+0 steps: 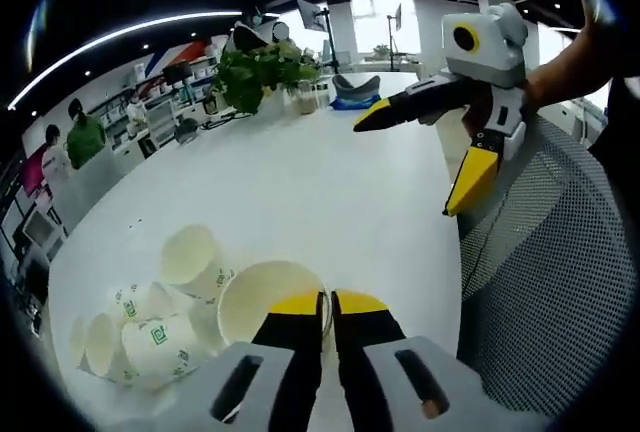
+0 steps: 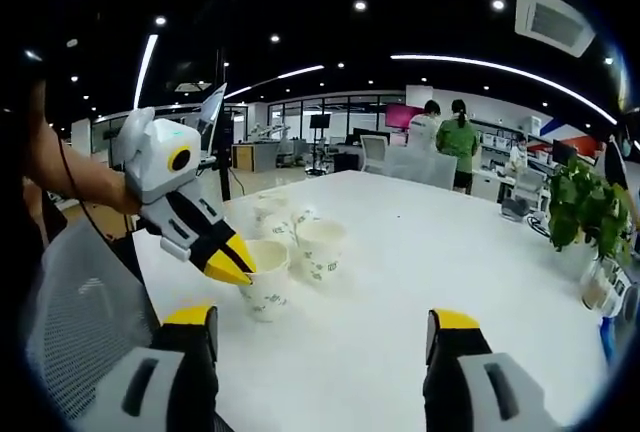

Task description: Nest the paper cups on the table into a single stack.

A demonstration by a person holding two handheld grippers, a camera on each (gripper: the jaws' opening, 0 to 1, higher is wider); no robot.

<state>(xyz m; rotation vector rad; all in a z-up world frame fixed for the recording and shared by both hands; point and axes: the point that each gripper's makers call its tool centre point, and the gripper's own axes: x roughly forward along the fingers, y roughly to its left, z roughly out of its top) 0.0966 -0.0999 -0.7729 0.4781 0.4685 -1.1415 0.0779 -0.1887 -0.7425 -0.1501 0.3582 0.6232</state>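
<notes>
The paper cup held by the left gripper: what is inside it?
The left gripper pinches the rim of the paper cup. Its white inner wall looks bare, with no other cup nested inside. The gripper covers part of the bottom.

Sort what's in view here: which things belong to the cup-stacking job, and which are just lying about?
Part of the job:
- paper cups, clustered on the white table
- front cup, its rim pinched by the left tongs
- right tongs, open, apart from the cups

Just lying about:
- potted plant
- mesh chair
- people standing in the background
</notes>
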